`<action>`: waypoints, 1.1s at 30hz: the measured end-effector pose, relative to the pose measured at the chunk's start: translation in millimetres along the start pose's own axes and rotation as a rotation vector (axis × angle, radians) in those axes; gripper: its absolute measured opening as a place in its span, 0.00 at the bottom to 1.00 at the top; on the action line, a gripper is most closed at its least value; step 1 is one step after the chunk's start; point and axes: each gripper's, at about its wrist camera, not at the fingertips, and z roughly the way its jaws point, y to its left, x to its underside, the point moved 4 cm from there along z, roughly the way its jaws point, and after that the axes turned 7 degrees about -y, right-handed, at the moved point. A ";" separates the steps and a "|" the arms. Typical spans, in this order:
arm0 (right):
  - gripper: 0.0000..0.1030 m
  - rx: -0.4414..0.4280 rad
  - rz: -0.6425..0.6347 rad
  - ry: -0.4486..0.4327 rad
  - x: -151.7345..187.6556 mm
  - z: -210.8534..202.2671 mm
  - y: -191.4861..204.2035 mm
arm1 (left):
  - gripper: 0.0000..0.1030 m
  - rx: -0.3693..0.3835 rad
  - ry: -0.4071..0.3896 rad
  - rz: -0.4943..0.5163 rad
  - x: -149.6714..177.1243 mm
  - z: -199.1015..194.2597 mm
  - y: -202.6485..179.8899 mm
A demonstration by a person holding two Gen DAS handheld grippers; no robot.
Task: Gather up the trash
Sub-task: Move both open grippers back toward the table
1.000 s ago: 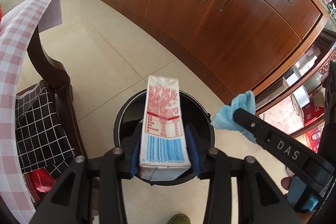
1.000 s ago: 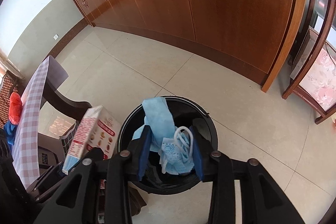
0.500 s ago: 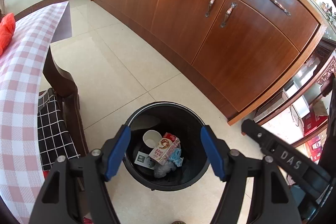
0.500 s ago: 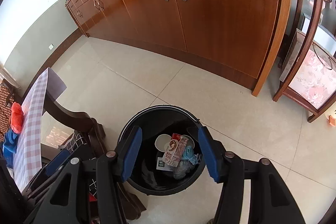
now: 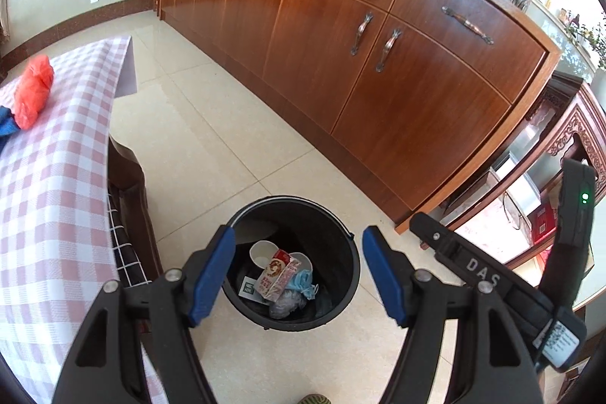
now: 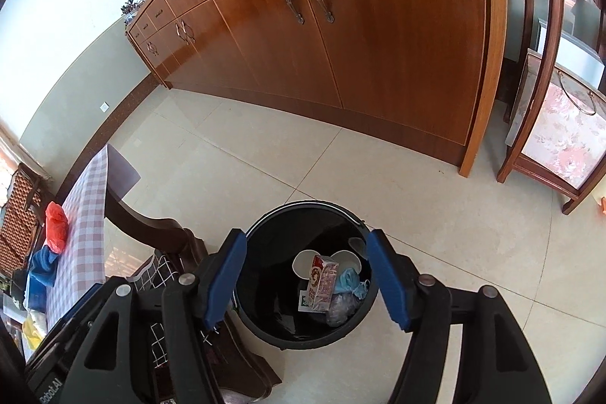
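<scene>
A black round trash bin [image 5: 342,237] [image 6: 265,313] stands on the tiled floor below both grippers. Inside it lie a red and white milk carton [image 5: 275,274] [image 6: 322,282], a crumpled blue face mask [image 5: 303,281] [image 6: 350,281], white paper cups [image 5: 261,252] [image 6: 303,262] and a clear wrapper. My left gripper [image 5: 299,273] hangs open above the bin with nothing between its blue pads. My right gripper [image 6: 306,275] is also above the bin, its jaws still opening and empty. The right gripper's black body [image 5: 492,286] shows at the right of the left wrist view.
A table with a pink checked cloth [image 5: 53,199] [image 6: 85,218] stands left of the bin, with an orange bag [image 5: 32,91] [image 6: 56,226] and blue cloth on it. A dark wooden chair [image 5: 128,191] sits beside it. Long wooden cabinets [image 5: 378,63] run behind; a carved side table [image 6: 560,123] is at the right.
The left gripper let go of the milk carton and the right let go of the blue mask; both now lie in the bin. Both grippers opened and rose away from it.
</scene>
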 end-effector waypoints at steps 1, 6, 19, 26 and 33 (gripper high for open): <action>0.66 -0.012 0.001 -0.001 -0.4 -1.8 2.5 | 0.69 -0.004 -0.008 0.007 -1.4 -5.4 0.8; 0.66 -0.062 -0.052 -0.019 1.0 -13.6 25.7 | 0.69 -0.036 -0.048 0.002 -7.0 -30.5 15.3; 0.69 -0.212 -0.222 -0.023 28.2 -32.6 113.7 | 0.69 -0.199 -0.120 -0.053 -4.7 -87.0 92.8; 0.71 -0.303 -0.316 -0.027 46.8 -40.1 177.7 | 0.69 -0.292 -0.157 -0.112 0.4 -119.1 145.6; 0.74 -0.389 -0.397 0.004 74.7 -41.9 240.3 | 0.69 -0.381 -0.190 -0.180 8.2 -151.8 198.6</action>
